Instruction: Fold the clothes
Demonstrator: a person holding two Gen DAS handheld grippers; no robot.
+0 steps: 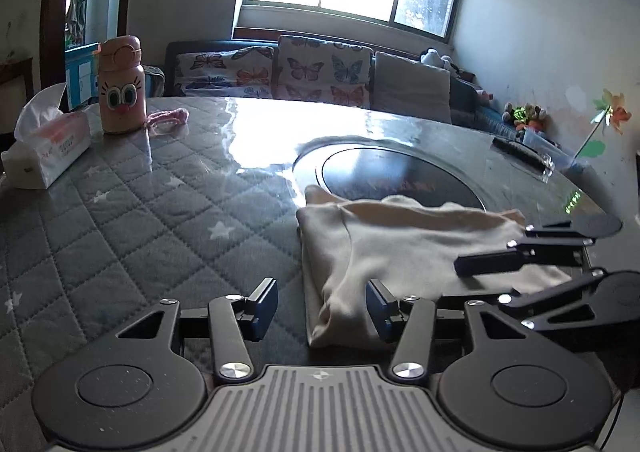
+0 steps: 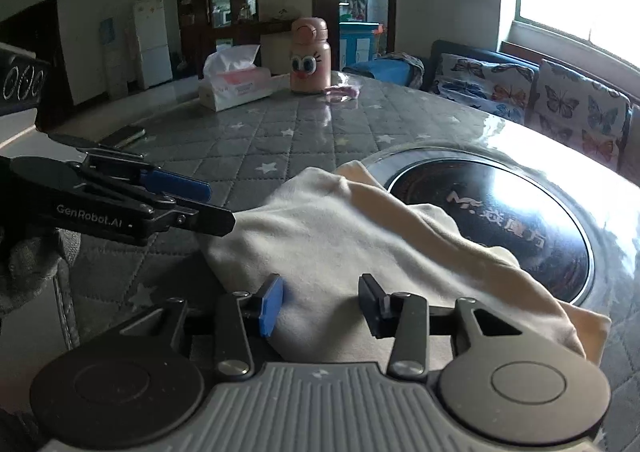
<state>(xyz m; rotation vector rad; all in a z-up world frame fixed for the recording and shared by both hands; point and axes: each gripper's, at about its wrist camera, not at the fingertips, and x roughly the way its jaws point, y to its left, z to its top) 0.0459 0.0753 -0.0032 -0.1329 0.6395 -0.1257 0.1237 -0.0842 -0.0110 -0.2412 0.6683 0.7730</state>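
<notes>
A folded cream-white soft fabric garment (image 1: 400, 248) lies on the grey quilted star-patterned table cover (image 1: 120, 220), its far edge overlapping the round black glass cooktop (image 1: 384, 172) set into the table. The left gripper (image 1: 322, 306) hangs released at the garment's near left corner, jaws apart, one finger over the cover and the other over the cloth, nothing clamped. The right gripper (image 2: 320, 306) hovers with parted jaws over the near edge of the garment (image 2: 340, 244), gripping nothing, the cloth spreading away ahead of it.
</notes>
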